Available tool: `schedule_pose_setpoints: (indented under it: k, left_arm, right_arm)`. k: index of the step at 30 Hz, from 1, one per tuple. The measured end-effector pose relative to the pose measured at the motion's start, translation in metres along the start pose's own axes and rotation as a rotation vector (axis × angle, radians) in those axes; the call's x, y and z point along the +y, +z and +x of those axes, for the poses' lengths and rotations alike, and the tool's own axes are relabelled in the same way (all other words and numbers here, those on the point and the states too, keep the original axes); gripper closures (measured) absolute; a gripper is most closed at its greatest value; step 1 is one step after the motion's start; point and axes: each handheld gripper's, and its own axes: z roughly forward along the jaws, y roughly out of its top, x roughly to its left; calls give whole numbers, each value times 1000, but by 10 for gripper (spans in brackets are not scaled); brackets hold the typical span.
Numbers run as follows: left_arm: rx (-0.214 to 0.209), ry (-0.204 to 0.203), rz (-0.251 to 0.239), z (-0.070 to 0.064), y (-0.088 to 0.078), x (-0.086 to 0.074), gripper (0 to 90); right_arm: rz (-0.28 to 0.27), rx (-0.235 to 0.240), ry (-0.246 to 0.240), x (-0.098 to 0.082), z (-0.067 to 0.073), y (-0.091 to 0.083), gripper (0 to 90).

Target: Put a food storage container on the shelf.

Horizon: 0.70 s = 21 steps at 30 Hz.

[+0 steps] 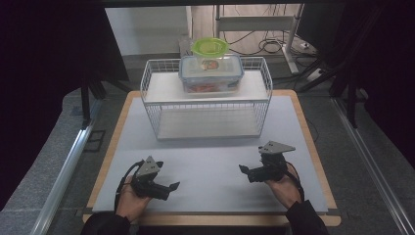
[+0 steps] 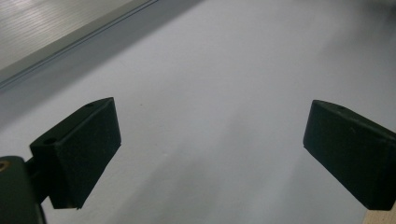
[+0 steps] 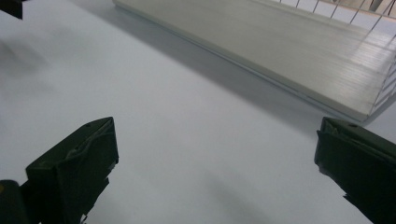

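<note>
Grey worktop [image 1: 210,166] bare near me; both grippers, left [image 1: 169,188] and right [image 1: 246,170], jaws wide open; I'd approach the lidded container [image 1: 211,73] on the wire rack [image 1: 159,105] level, from both sides

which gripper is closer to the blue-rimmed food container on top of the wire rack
Right. The right gripper sits almost straight below the blue-rimmed container, slightly to its right. The left gripper lies nearer the table's front edge, a bit farther away.
</note>
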Motion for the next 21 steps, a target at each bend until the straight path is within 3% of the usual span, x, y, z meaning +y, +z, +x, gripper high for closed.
schedule_pose_setpoints:
  k: [21]
  left_arm:
    - [3,7,15,-1,3,-1,37]
  right_arm:
    - [135,-7,-5,-28,7,11,0]
